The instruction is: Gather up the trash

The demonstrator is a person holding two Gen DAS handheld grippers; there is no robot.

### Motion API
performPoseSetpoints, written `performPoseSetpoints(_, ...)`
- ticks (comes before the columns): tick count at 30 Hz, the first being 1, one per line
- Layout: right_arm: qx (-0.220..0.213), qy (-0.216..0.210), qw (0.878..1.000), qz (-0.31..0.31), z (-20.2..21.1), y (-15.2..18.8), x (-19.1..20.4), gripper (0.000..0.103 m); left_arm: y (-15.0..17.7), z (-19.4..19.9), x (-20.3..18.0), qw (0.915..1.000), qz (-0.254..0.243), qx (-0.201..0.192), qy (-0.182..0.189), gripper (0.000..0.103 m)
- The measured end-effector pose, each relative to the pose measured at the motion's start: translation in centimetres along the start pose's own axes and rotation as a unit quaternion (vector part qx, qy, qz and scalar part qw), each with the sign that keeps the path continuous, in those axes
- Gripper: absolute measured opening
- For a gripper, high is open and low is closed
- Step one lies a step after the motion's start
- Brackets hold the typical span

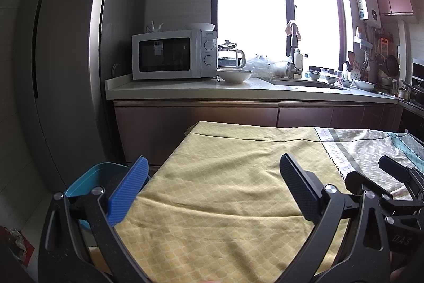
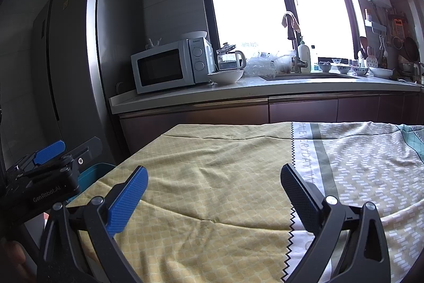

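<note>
No loose trash shows on the table's yellow cloth (image 1: 225, 177) in either view. My left gripper (image 1: 213, 177) hovers over the cloth's left part, open, with nothing between its blue and black pads. My right gripper (image 2: 213, 177) is open and empty too, over the cloth near the zigzag seam (image 2: 291, 203). A teal bin (image 1: 84, 179) stands just off the table's left edge, below the left gripper's blue finger; in the right wrist view the teal bin (image 2: 92, 174) is partly hidden. Something crumpled (image 1: 17, 240) lies low at the far left.
A tall fridge (image 1: 61, 70) stands left of the table. Behind the table runs a counter (image 1: 185, 89) with a microwave (image 1: 172, 55), a bowl (image 1: 234, 74), a kettle, plastic bags and a sink. The patterned cloth (image 2: 371, 163) covers the table's right part.
</note>
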State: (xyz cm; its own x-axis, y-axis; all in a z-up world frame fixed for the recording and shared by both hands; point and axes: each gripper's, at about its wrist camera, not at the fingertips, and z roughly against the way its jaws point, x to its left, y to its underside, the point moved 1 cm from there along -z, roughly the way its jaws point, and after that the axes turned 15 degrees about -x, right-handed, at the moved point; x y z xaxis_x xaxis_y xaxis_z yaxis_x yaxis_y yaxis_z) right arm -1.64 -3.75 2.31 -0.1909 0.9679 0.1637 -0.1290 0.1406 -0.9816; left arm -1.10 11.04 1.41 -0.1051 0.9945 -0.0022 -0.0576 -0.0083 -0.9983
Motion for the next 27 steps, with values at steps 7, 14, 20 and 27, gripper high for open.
performPoseSetpoints(7,-0.001,0.001,1.000,0.002,-0.06,-0.06,0.07,0.097,-0.10,-0.14,-0.08,1.0000,0.001,0.002,0.003,0.098)
performPoseSetpoints(14,-0.001,0.002,1.000,0.000,-0.07,-0.08,0.04,0.097,-0.09,-0.17,-0.09,1.0000,0.001,0.001,0.003,0.098)
performPoseSetpoints(20,-0.001,0.002,1.000,0.000,0.03,-0.05,0.05,0.097,-0.09,-0.18,-0.10,1.0000,0.001,0.002,0.004,0.098)
performPoseSetpoints(27,-0.002,0.004,1.000,0.000,0.14,0.01,0.02,0.097,-0.06,-0.33,-0.09,1.0000,0.001,0.002,0.004,0.098)
